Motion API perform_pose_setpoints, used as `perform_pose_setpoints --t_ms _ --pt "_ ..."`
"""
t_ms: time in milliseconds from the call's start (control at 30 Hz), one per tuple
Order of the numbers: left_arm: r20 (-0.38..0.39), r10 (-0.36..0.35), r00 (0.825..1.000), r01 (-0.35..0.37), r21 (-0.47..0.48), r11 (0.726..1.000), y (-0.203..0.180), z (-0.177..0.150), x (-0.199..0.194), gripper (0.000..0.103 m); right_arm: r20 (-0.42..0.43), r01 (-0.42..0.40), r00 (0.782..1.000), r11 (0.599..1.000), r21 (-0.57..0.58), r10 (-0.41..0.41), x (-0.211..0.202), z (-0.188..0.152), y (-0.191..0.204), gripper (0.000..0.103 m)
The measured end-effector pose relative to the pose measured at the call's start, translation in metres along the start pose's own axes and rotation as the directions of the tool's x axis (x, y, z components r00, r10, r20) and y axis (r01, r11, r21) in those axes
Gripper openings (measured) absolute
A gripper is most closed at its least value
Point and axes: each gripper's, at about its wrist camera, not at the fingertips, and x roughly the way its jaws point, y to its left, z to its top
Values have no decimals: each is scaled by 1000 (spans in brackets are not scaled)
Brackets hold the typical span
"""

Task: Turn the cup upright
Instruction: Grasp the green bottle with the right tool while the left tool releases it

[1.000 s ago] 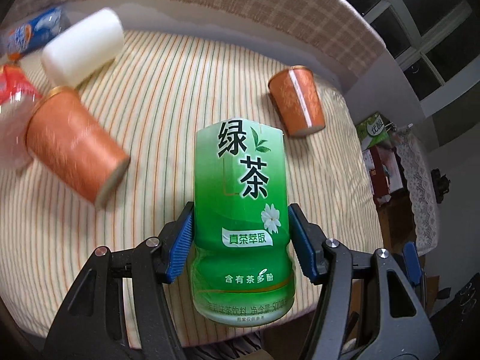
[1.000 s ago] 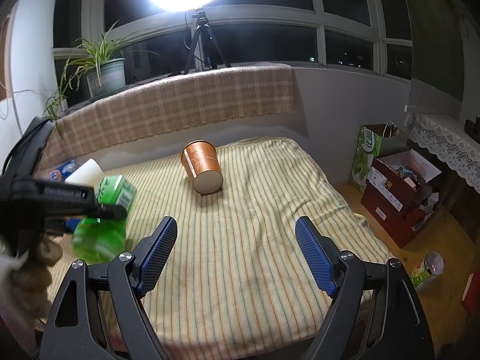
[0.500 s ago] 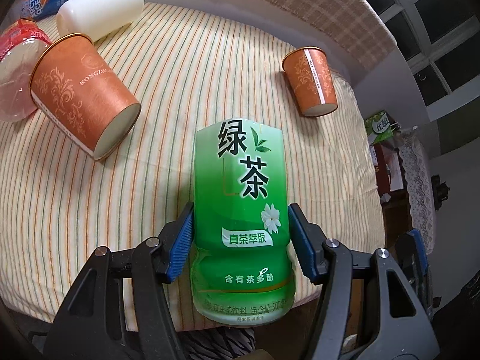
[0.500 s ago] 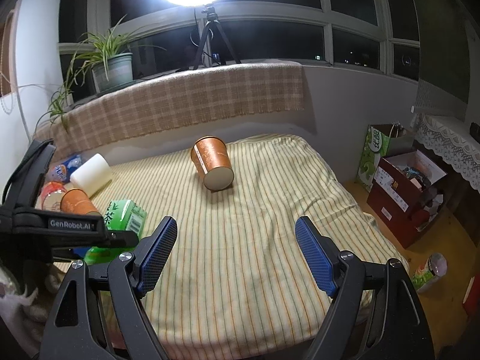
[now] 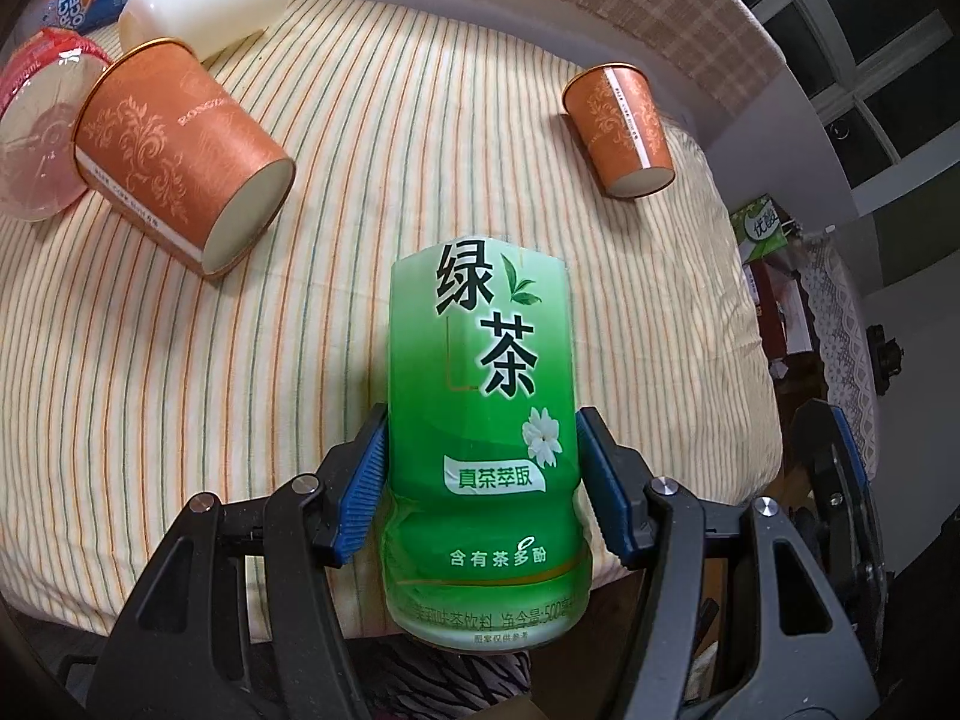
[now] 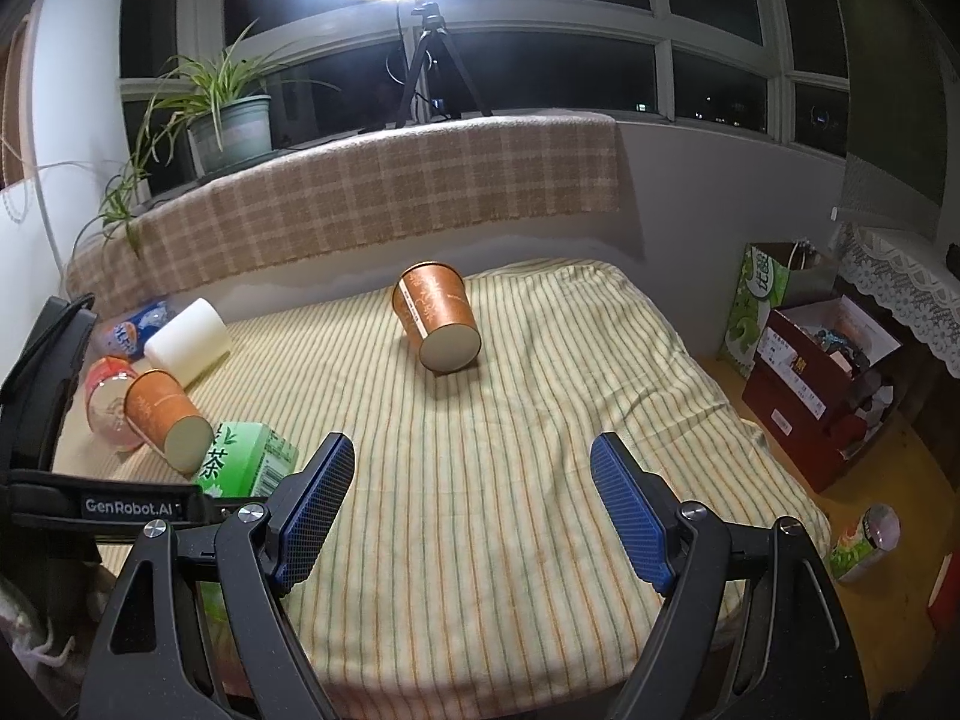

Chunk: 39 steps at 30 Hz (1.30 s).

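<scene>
Left wrist view: near cup (image 5: 180, 156) at 10 o'clock, on its side on the striped bed (image 5: 372, 138), touching a clear bottle (image 5: 36, 138). Left gripper (image 5: 480, 480): fingers clamp a green tea bottle (image 5: 483, 420). Far cup (image 5: 621, 120) at 1 o'clock, also on its side. Right gripper (image 6: 471, 510): fingers wide apart, holding nothing, over the bed.

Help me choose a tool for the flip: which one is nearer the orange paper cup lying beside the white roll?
Left. The left tool, gripping the green tea bottle, is just beside that orange paper cup; the empty right tool sits farther right.
</scene>
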Motion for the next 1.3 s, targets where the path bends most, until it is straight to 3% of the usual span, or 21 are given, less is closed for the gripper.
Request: perform_pose_setpoints --t_ms 467,600,700,867,967,1133,1300 --pt "26 -16 1000 15 58 998 10 -4 -17 69 -39 -45 998 999 -23 44 3 1 13 81" --pt "68 -10 998 4 75 997 16 -5 -35 69 -87 -106 991 994 -25 103 10 3 17 81" --pt "115 8 993 -20 99 995 22 -9 -53 69 -144 -185 972 983 20 186 18 5 18 81" --pt "188 74 979 -97 117 988 41 -22 -76 69 -251 -329 903 937 117 348 39 9 21 81" --pt "216 117 969 -145 117 983 54 -30 -85 69 -319 -390 844 902 185 430 55 9 25 81" --pt "222 158 962 -183 97 978 74 -42 -94 69 -415 -441 739 847 299 531 83 6 36 81" --pt "214 163 963 -182 69 981 88 -45 -96 69 -475 -445 677 827 344 562 103 5 47 81"
